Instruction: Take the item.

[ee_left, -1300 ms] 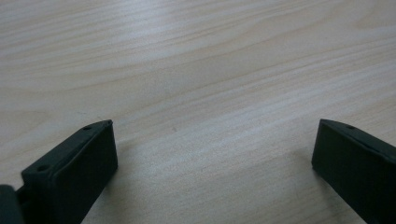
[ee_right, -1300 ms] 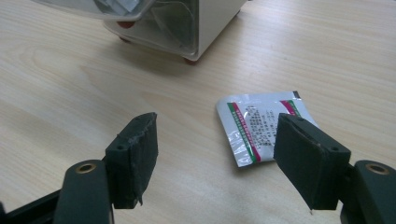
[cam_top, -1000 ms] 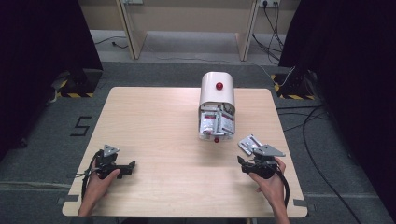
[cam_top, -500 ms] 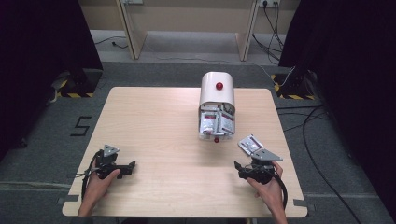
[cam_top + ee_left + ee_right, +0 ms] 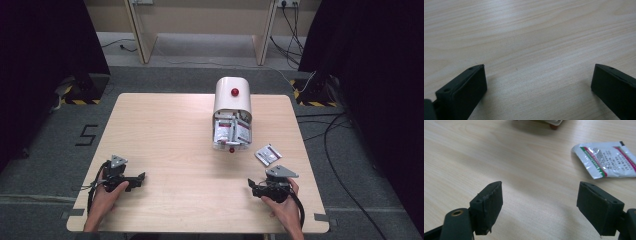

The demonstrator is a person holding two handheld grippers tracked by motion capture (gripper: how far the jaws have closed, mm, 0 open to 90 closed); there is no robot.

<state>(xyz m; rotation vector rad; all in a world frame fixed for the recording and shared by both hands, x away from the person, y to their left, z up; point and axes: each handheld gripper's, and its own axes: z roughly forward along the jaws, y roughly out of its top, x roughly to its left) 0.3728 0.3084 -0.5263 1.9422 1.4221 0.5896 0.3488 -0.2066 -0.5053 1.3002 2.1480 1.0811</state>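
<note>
One sachet (image 5: 268,154) lies loose on the table (image 5: 165,130), just beyond the right gripper (image 5: 539,206), whose jaws have just been opening and stand empty. The white dispenser (image 5: 233,100) seems to hold more sachets, so most work remains. The left gripper (image 5: 537,87) rests wide, empty.

Left gripper (image 5: 131,178): black body, grey three-cornered plate on top, black cable looping at its 8 o'clock side. Right gripper (image 5: 256,188): same black build, grey plate at 1 o'clock, black cable curving behind. Jaws are black rectangular blocks with small screw holes; a brass-coloured ring sits at 7 o'clock of the right gripper's view. Forearms are bare of sleeves.
</note>
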